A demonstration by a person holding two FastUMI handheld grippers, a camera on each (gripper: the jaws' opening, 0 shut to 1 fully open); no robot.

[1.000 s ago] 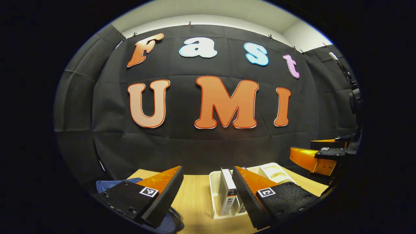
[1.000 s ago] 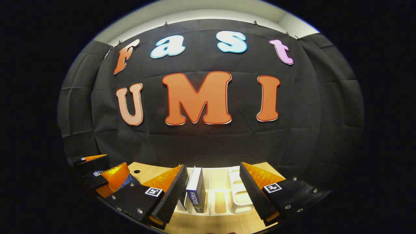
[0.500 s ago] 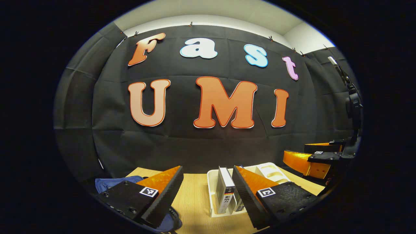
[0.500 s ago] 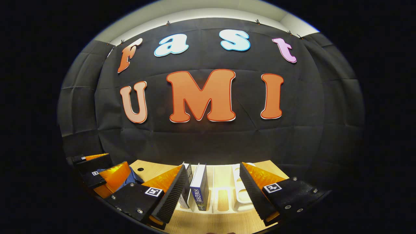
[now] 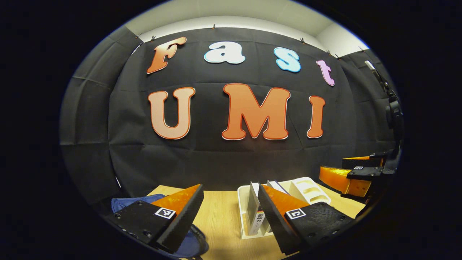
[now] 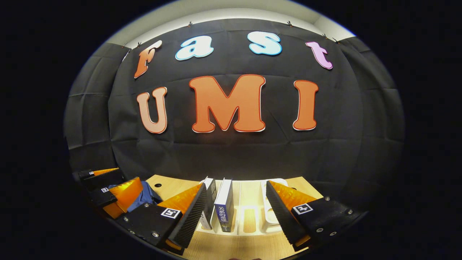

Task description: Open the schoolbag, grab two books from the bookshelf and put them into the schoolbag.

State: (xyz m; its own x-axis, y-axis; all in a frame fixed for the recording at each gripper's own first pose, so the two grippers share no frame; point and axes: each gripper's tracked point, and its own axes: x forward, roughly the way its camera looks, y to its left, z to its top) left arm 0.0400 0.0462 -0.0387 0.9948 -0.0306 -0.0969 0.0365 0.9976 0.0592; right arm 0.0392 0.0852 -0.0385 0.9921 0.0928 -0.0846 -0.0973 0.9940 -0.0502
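Observation:
In the left gripper view my left gripper [image 5: 227, 220] is open above the wooden table [image 5: 220, 213]. The blue schoolbag [image 5: 124, 204] lies under and left of its left finger. The white bookshelf rack [image 5: 241, 202] stands just right of centre, and a pale book [image 5: 254, 213] upright in it is partly hidden by the right finger. My right gripper [image 5: 335, 169] hovers open at the far right. In the right gripper view the right gripper [image 6: 236, 216] is open over the rack [image 6: 267, 216]. A blue-spined book [image 6: 224, 209] and a second book [image 6: 209, 204] stand near its left finger.
The left gripper [image 6: 126, 177] hangs over the blue bag [image 6: 146, 195] at the left of the right gripper view. A small round hole [image 6: 157, 185] marks the tabletop nearby. The rack's right slots [image 5: 310, 189] hold nothing. The booth's black cloth wall rises right behind the table.
In the right gripper view the two books have slid rightward, closer to the gap between the fingers. In the left gripper view the rack shifted slightly right. Both grippers stay open.

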